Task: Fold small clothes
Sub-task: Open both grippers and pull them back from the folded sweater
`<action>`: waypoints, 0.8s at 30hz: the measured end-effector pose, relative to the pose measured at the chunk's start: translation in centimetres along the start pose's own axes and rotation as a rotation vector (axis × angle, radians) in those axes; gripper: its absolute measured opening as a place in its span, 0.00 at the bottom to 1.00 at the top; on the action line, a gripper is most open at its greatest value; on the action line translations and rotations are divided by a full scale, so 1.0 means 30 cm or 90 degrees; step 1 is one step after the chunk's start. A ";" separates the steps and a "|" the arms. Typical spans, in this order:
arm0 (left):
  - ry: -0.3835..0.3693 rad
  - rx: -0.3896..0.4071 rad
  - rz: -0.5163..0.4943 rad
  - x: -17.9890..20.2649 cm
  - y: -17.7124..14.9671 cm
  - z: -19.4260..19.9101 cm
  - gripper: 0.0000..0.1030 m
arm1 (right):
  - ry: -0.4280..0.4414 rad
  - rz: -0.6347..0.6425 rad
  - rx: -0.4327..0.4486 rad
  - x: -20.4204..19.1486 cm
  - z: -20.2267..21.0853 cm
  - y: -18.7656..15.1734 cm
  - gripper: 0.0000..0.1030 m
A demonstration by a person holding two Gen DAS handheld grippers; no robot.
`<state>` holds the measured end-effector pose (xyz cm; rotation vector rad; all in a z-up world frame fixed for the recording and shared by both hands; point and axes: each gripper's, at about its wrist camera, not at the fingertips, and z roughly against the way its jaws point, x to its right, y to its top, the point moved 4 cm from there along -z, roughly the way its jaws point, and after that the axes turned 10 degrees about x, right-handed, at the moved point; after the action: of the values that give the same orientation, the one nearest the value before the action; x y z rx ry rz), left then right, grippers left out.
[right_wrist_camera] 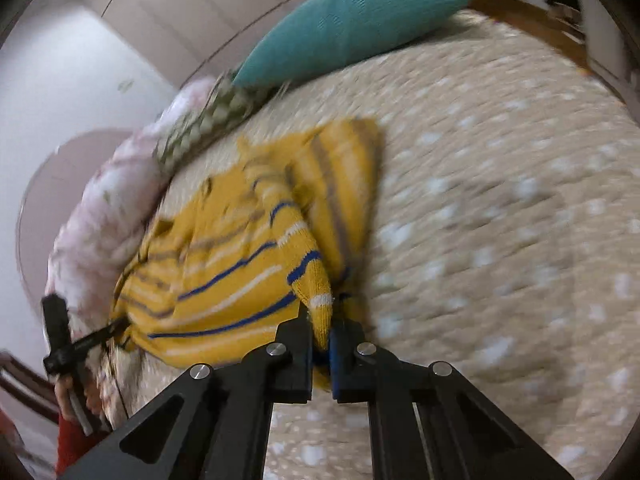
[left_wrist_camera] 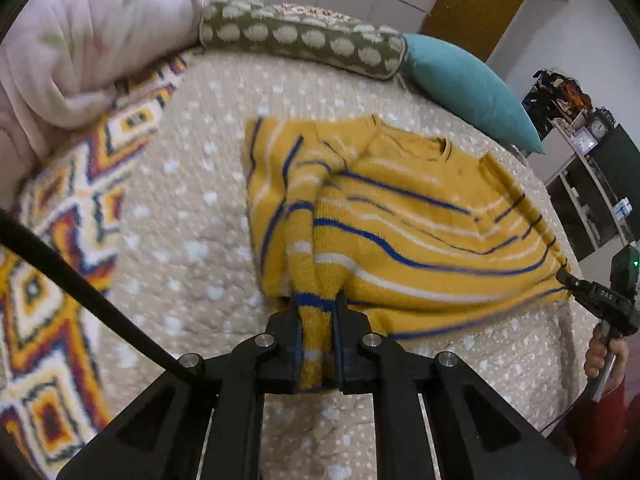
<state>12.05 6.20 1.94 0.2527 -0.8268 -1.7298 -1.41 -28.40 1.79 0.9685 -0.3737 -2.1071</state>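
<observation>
A small yellow sweater (left_wrist_camera: 404, 216) with blue and white stripes lies on a beige dotted bedspread (left_wrist_camera: 192, 216). My left gripper (left_wrist_camera: 318, 304) is shut on a bunched fold at its lower left corner. In the same view my right gripper (left_wrist_camera: 562, 274) pinches the sweater's lower right corner, and the hem is stretched between the two. The right wrist view is blurred: the sweater (right_wrist_camera: 224, 268) spreads to the left, my right gripper (right_wrist_camera: 322, 320) is shut on a striped fold, and my left gripper (right_wrist_camera: 120, 326) holds the far corner.
A teal cushion (left_wrist_camera: 464, 88) and a green dotted bolster (left_wrist_camera: 300, 36) lie along the back of the bed. A pink quilt (left_wrist_camera: 80, 40) and a patterned blanket (left_wrist_camera: 60, 240) fill the left. Shelves (left_wrist_camera: 592, 184) stand at the right. A hand in a red sleeve (left_wrist_camera: 604, 356) holds the right gripper.
</observation>
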 end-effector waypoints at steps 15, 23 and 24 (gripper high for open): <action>0.018 0.052 0.025 -0.031 0.045 0.055 0.44 | -0.006 0.064 0.104 -0.103 0.091 0.104 0.35; -0.088 -0.001 0.040 0.132 0.205 -0.297 0.53 | 0.042 0.154 -0.019 -0.327 -0.323 0.155 0.34; -0.060 -0.007 0.037 0.111 0.224 -0.350 0.53 | 0.019 0.153 -0.028 -0.312 -0.384 0.173 0.34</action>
<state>21.90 -1.72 -0.60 0.1388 -0.8848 -1.7010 13.74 -24.21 1.74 0.8825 -0.4065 -1.8736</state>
